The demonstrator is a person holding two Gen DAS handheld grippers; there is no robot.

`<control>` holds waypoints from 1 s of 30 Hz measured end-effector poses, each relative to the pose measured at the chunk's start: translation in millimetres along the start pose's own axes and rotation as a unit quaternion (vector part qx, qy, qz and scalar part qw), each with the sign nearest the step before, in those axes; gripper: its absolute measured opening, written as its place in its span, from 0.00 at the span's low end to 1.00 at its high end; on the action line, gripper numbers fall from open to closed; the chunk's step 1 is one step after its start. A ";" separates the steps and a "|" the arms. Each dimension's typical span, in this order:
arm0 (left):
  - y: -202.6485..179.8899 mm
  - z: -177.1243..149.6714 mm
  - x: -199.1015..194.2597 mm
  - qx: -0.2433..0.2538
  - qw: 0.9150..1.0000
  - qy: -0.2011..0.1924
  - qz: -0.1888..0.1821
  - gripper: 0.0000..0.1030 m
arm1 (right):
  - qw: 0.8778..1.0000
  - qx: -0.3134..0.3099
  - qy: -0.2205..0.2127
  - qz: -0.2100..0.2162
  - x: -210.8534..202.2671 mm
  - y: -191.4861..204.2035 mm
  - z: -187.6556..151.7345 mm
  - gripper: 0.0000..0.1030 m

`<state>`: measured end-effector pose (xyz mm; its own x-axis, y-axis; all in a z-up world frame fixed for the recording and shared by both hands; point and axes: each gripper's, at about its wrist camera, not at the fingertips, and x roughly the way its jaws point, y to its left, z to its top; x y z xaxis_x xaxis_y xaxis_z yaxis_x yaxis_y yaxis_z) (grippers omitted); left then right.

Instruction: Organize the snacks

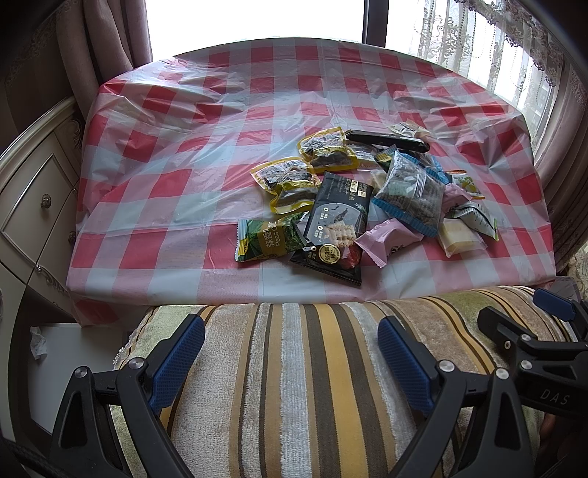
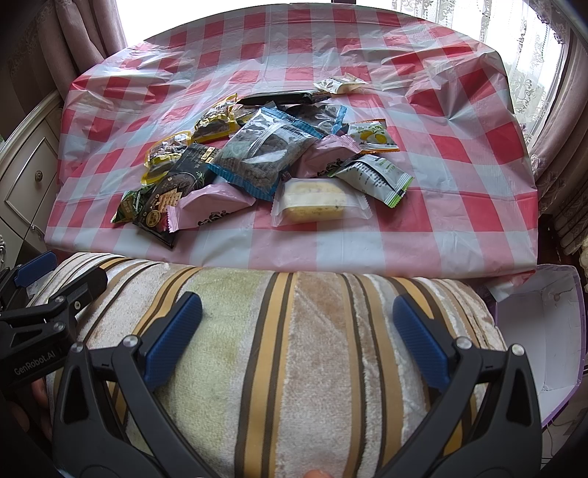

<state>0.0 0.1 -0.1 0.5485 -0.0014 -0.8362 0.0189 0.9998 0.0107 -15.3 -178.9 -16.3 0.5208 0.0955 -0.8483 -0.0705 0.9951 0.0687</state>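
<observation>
A heap of snack packets (image 1: 367, 191) lies on the red-and-white checked table (image 1: 183, 154), right of its middle; it also shows in the right wrist view (image 2: 264, 154). It holds a black cracker bag (image 1: 338, 228), a green pea bag (image 1: 268, 239), pink packets (image 2: 209, 206), a clear blue-edged bag (image 2: 264, 150) and a yellow cake bar (image 2: 316, 202). My left gripper (image 1: 290, 356) is open and empty above a striped cushion, short of the table. My right gripper (image 2: 297, 334) is open and empty beside it.
The striped cushion (image 1: 294, 367) lies against the table's near edge. An open white box with a purple rim (image 2: 544, 331) stands low at the right. A cream drawer cabinet (image 1: 33, 206) stands at the left. Curtained windows (image 1: 477, 33) are behind the table.
</observation>
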 end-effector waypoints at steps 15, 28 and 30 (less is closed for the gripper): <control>4.1 11.9 -0.3 -0.012 1.000 0.007 -0.027 0.93 | 0.998 0.036 0.022 0.035 1.4 -17.1 8.8 1.00; -66.1 75.6 70.2 0.157 0.979 0.086 -0.094 0.64 | 0.986 0.107 0.097 0.081 61.2 -67.6 57.8 0.92; -79.0 76.0 86.5 0.194 0.970 0.112 -0.091 0.62 | 0.985 0.127 0.090 0.076 63.5 -77.6 61.9 0.90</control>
<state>109.5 -80.7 -31.6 0.3118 -0.1284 -0.9414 0.4352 0.9001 0.0213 76.0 -248.6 -43.0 0.3592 0.2614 -0.8959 0.0904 0.9457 0.3122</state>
